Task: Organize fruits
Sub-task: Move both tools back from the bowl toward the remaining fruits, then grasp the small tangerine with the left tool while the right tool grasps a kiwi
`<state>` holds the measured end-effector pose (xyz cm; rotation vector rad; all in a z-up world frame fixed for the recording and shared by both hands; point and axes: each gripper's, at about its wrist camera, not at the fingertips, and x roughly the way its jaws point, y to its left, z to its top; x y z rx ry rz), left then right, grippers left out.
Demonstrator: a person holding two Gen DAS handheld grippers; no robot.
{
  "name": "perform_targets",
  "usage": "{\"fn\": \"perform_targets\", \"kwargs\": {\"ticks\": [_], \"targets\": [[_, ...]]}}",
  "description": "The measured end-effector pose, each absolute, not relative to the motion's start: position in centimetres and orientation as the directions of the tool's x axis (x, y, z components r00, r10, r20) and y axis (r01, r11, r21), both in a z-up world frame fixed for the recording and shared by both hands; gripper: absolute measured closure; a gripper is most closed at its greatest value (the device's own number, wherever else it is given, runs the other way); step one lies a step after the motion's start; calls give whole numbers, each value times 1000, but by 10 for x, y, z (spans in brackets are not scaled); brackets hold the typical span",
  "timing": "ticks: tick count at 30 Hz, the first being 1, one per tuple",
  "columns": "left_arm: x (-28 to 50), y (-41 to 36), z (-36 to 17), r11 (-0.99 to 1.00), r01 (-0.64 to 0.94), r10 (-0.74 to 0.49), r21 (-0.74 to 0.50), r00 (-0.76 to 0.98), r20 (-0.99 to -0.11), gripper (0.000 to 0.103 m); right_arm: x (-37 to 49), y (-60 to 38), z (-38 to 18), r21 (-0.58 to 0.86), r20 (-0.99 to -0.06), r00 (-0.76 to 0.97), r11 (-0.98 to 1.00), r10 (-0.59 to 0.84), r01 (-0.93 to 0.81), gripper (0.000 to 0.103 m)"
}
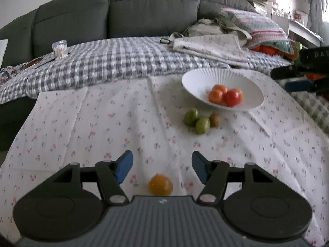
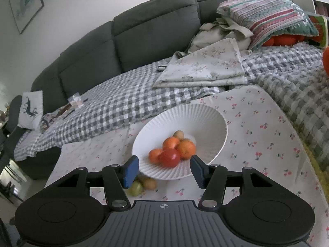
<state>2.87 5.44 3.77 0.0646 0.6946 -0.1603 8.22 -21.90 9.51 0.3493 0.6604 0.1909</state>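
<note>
A white ribbed bowl [image 1: 197, 78] [image 2: 207, 119] stands on the cherry-print cloth and holds several orange and red fruits [image 2: 171, 151] [image 1: 225, 95]. Two green fruits [image 1: 196, 121] and a brownish one [image 1: 214, 119] lie on the cloth in front of the bowl; they also show under the bowl's rim in the right wrist view [image 2: 141, 185]. An orange fruit [image 1: 160, 185] lies on the cloth between and just below my open, empty left gripper [image 1: 162, 167]. My right gripper [image 2: 164, 169] is open and empty, just above the bowl's near rim; it shows at the right edge of the left wrist view [image 1: 302, 78].
A grey checked blanket [image 1: 107, 65] covers the sofa seat behind the cloth. Folded floral fabric [image 2: 205, 65] and a striped pillow [image 2: 267, 14] lie at the back right. A small glass [image 1: 59, 48] stands at the back left. The grey sofa back [image 1: 144, 10] rises behind.
</note>
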Motion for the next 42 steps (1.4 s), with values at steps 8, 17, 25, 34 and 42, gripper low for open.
{"fn": "perform_targets", "kwargs": {"ticks": [8, 17, 25, 34, 42], "targets": [[22, 56, 23, 983, 181, -128, 9, 732, -669, 40, 69, -198, 83, 349, -607, 740, 934, 288, -78, 48], [32, 54, 5, 979, 200, -123, 27, 697, -707, 49, 69, -175, 67, 246, -652, 711, 961, 263, -129, 47], [41, 57, 2, 983, 183, -136, -12, 684, -717, 75, 85, -169, 45, 233, -692, 683, 968, 232, -92, 47], [41, 62, 8, 985, 169, -147, -40, 685, -713, 75, 104, -160, 26, 235, -686, 702, 971, 191, -36, 48], [41, 63, 9, 983, 173, -164, -61, 683, -712, 75, 122, -144, 4, 206, -658, 735, 978, 163, -32, 48]]}}
